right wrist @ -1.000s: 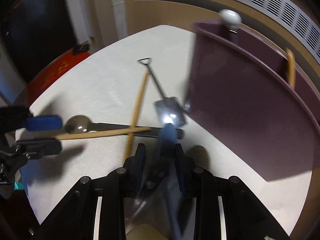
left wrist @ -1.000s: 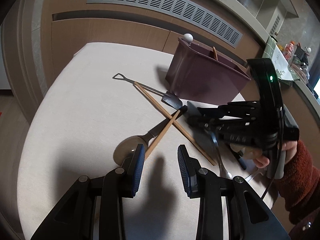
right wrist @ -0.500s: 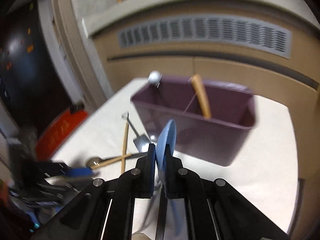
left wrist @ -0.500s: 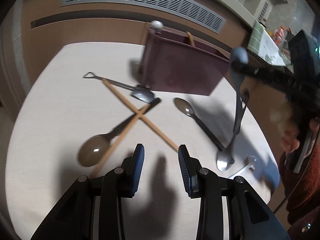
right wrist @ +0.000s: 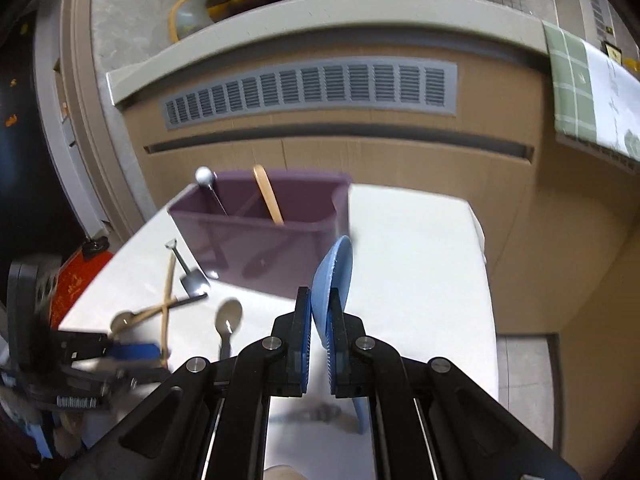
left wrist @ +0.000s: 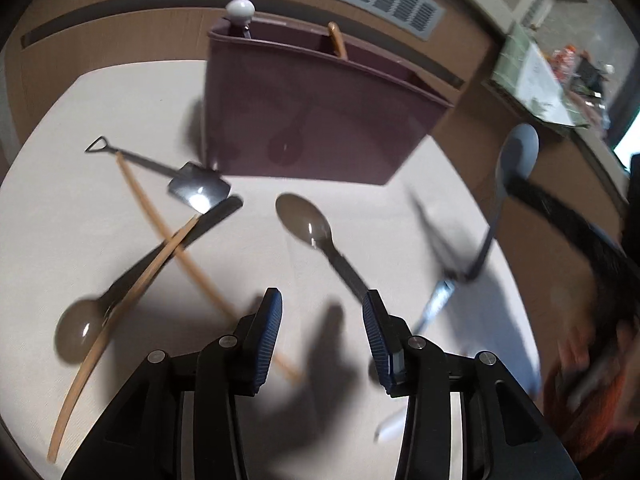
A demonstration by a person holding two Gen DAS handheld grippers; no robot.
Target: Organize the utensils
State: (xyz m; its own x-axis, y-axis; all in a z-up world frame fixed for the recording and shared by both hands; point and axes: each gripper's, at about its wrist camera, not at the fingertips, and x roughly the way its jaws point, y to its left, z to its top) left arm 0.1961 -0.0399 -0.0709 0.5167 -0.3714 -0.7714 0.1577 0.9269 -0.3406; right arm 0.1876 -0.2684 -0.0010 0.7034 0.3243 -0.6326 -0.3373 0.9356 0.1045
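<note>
A purple bin (left wrist: 312, 120) stands at the back of the white table (left wrist: 80, 120), with a white-knobbed utensil (left wrist: 240, 10) and a wooden stick (left wrist: 336, 40) in it. On the table lie a shovel-shaped spoon (left wrist: 196, 192), two crossed chopsticks (left wrist: 160, 248) and two dark-handled spoons (left wrist: 76, 336) (left wrist: 304, 220). My left gripper (left wrist: 320, 308) hovers low over the table with its jaws opening. Nothing is between them, and the nearer spoon's handle ends just ahead of its right finger. My right gripper (right wrist: 320, 304) is shut on a blue spoon (right wrist: 334, 272), held in the air right of the bin (right wrist: 264, 248).
A silver utensil (left wrist: 436, 304) and a small white piece (left wrist: 388, 428) lie at the table's right. A wooden cabinet with a grey vent (right wrist: 312, 88) stands right behind the table. A person's hand in a red sleeve (left wrist: 584, 392) is at the right edge.
My right gripper closed on the blue spoon, lifted it off the table and rolled it upright beside the bin. My left gripper slid right across the table and its jaws widened.
</note>
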